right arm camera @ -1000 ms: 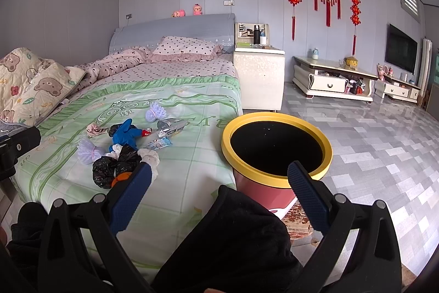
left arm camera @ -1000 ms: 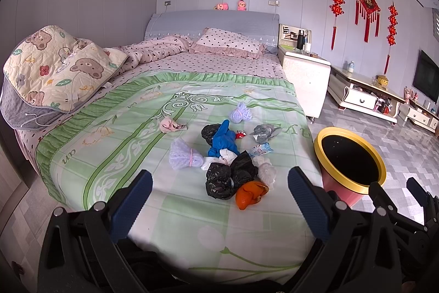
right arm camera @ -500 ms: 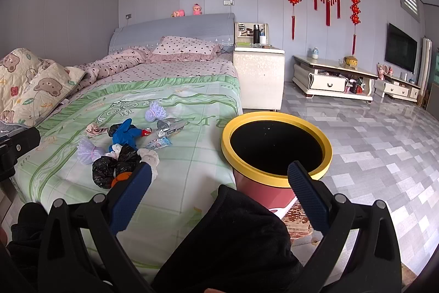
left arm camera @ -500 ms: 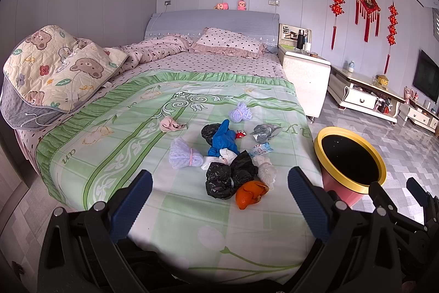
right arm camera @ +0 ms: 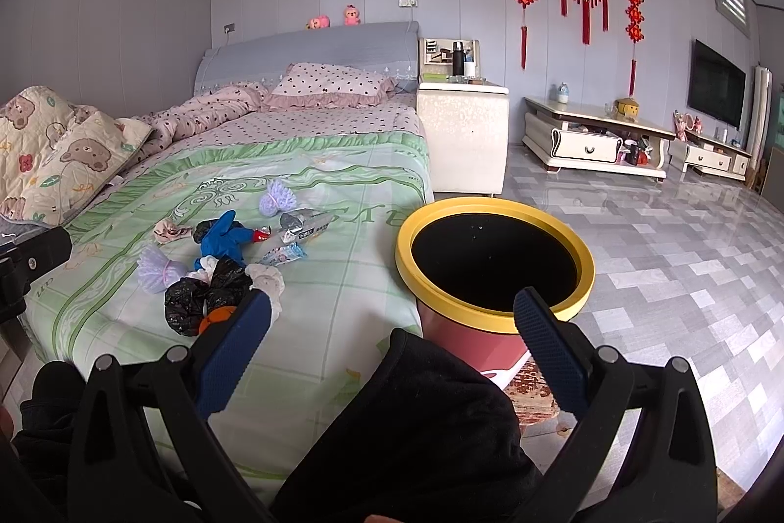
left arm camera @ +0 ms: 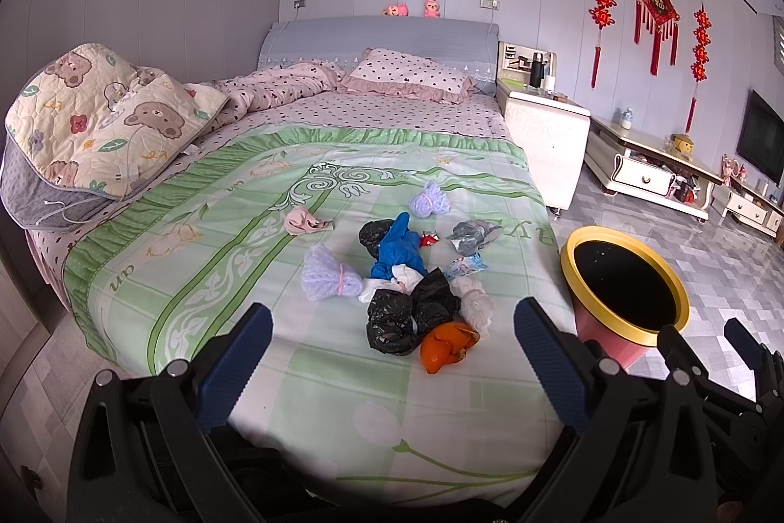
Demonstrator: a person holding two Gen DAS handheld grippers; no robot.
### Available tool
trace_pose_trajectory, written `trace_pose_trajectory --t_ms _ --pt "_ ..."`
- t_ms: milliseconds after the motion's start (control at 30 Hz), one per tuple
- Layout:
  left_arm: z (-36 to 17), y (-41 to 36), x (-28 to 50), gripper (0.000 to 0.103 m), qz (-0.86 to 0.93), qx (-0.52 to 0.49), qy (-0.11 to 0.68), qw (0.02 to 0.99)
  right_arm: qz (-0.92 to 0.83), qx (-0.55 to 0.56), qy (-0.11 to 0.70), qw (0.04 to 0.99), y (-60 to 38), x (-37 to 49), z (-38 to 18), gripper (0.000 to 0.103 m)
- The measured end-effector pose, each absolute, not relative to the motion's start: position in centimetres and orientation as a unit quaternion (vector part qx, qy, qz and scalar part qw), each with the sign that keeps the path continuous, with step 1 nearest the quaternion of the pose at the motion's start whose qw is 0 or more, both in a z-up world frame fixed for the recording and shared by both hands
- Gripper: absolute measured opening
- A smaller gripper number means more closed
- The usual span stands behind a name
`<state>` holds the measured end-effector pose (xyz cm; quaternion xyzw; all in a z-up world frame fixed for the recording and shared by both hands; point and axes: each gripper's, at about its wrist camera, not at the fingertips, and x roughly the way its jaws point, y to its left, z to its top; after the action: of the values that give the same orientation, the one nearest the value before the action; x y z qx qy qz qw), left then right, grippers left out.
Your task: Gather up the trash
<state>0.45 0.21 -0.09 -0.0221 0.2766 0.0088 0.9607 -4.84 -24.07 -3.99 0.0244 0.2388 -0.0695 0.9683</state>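
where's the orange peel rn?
Left wrist view: orange peel lies on the bed, nearest piece of the pile, touching the black bag, left of the bin.

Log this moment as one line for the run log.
stage: pre-grasp | left gripper: open, empty | right gripper: open, empty | trash pile: on bed | bin: beside bed, nothing visible inside

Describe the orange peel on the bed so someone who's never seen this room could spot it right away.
Look at the green bedspread and find the trash pile in its middle. The orange peel lies at the pile's near end, against a crumpled black bag. It is the only bright orange piece there.
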Motion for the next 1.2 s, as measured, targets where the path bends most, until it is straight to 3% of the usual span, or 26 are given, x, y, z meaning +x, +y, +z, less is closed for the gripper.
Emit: trace_pose_trajectory --t_ms 700,1200 --pt "-0.9 1.1 1.2 0.095 0.005 -0.045 0.288 0.957 -0.023 0.045 0.267 0.962 -24.3 -2.3 -3.7 0.095" --pt "-2.9 6.9 9.6 0.095 0.063 -0.054 0.352 0.932 0.145 0.005 0.353 0.924 -20.4 4.2 -7.2 0.095"
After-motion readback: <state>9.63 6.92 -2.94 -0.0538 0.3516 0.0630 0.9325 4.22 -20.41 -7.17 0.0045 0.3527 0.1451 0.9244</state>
